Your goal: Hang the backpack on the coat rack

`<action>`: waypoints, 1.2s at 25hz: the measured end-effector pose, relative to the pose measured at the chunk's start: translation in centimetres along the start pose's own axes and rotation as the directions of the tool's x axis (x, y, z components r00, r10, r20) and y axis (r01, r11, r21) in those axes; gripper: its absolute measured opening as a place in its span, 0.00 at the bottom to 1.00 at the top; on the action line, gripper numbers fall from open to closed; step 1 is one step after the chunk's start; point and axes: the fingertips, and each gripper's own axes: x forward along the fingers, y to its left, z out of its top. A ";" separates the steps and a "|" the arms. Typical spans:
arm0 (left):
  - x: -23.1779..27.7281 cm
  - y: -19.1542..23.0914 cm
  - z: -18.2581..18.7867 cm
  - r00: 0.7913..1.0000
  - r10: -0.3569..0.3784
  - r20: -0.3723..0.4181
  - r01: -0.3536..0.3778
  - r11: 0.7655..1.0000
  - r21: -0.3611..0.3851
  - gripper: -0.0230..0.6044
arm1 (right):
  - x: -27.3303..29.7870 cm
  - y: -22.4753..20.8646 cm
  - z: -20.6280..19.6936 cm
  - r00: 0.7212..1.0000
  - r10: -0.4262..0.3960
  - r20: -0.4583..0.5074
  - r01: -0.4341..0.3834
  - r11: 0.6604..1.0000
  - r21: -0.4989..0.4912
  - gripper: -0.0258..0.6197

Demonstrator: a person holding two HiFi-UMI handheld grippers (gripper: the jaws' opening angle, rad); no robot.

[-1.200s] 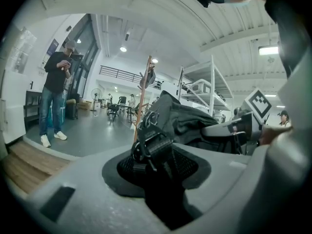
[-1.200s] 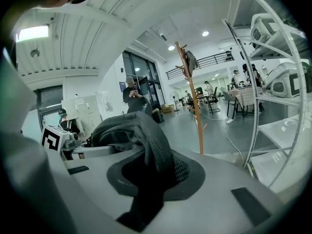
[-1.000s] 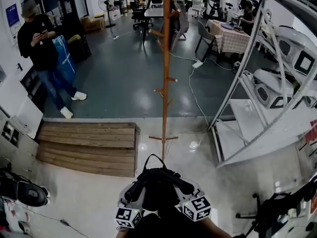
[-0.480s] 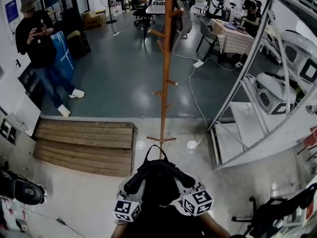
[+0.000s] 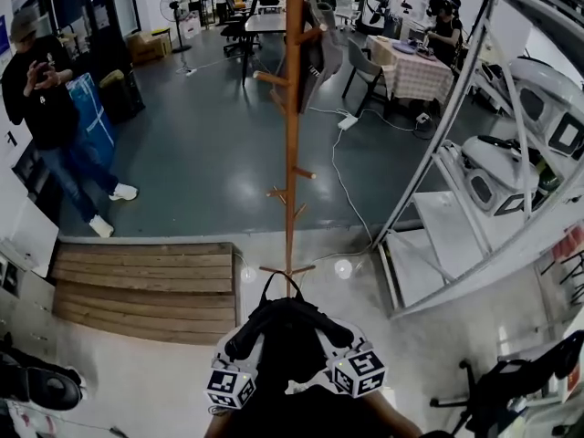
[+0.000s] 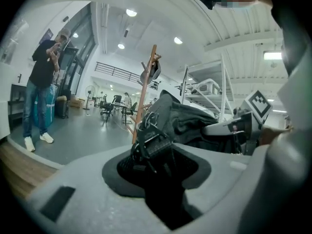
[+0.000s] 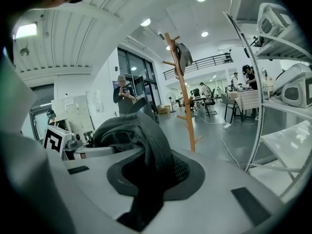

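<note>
Counted: one backpack (image 5: pixel 290 336); one coat rack (image 5: pixel 292 135), bearing one dark garment (image 5: pixel 319 48); two grippers, left gripper (image 6: pixel 158 155) and right gripper (image 7: pixel 148 172); one wooden platform (image 5: pixel 146 290); one floor fan (image 5: pixel 173 12); one checked table (image 5: pixel 415 67); one standing person (image 5: pixel 41 99) at left. People farther back: number not determinable.

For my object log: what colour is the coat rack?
Orange-brown wood; the coat rack shows best in the head view.
</note>
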 end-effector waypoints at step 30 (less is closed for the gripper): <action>17.3 15.9 3.5 0.984 -0.173 -0.047 0.175 0.984 0.040 0.28 | 19.7 -6.9 4.7 0.989 -0.142 0.028 0.140 0.987 0.075 0.14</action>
